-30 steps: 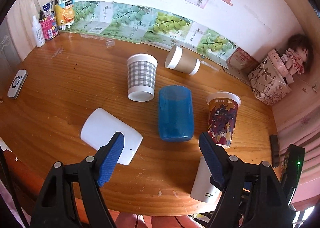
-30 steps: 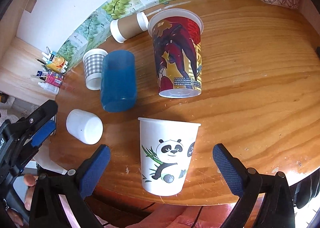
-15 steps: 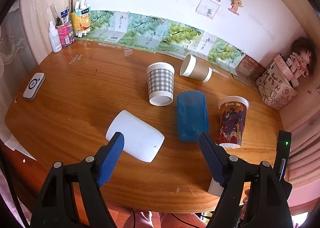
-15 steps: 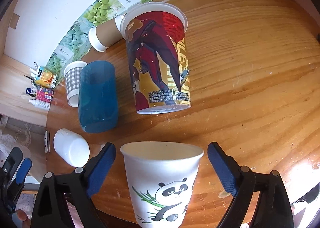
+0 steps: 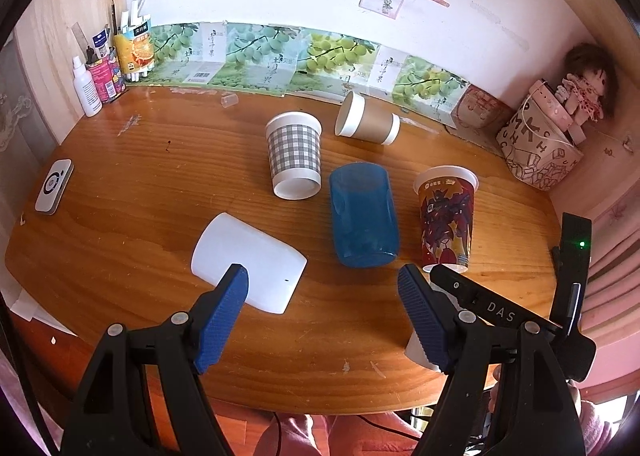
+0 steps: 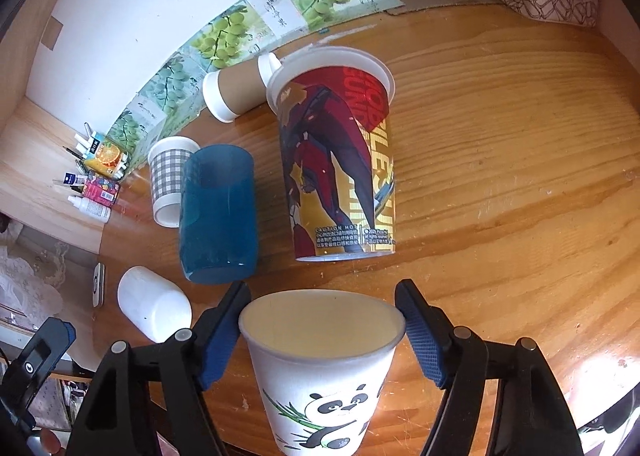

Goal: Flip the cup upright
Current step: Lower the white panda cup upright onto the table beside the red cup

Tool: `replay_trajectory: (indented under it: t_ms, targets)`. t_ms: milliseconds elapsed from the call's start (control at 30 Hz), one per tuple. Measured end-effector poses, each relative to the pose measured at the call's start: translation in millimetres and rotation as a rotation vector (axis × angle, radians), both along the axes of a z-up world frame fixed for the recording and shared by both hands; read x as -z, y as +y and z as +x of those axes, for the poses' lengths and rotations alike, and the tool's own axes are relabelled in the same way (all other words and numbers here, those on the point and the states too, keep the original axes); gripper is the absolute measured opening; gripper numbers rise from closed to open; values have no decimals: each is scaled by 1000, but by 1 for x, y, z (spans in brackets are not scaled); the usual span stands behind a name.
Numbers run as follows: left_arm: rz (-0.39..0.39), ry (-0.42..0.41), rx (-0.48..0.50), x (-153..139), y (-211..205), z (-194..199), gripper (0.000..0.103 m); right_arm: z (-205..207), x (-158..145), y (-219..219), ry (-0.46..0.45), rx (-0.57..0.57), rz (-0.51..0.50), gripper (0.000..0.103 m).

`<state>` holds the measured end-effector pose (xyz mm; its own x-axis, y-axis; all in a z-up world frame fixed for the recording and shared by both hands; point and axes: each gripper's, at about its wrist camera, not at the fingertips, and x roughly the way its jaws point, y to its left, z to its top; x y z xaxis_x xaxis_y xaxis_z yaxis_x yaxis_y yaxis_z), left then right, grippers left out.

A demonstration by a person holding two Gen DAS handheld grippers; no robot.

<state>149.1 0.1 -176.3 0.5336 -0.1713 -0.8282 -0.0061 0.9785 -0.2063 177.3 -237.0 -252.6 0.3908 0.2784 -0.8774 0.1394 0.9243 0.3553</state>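
A white paper cup with a panda print (image 6: 326,368) stands upright near the table's front edge, its mouth facing up. My right gripper (image 6: 322,330) has its blue pads closed in against both sides of the cup's rim. Only a white sliver of that cup (image 5: 416,352) shows in the left wrist view, behind my left gripper's right finger. My left gripper (image 5: 322,310) is open and empty above the front of the table, near a white cup (image 5: 248,262) lying on its side.
On the wooden table (image 5: 120,184): a blue tumbler (image 5: 362,218) and a brown cup (image 5: 368,124) lie on their sides, while a checked cup (image 5: 296,156) and a robot-print cup (image 5: 446,216) stand upright. Bottles (image 5: 104,72) back left, a patterned bag (image 5: 538,144) back right.
My right gripper has moved forward and narrowed its jaws onto the panda cup's rim. My left gripper has pulled back and up, so more of the table shows.
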Motion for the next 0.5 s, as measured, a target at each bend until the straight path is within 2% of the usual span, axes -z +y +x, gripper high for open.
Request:
replay_trajectory:
  t_ms: [233,500]
  targets:
    - [-3,-10,8,-3,-1,-1,80,-4,-22,9,-115,-47,-78,75]
    - [0,-13,14,-4,2,-1,80,-14,-32,23,-200,-109,-142,75]
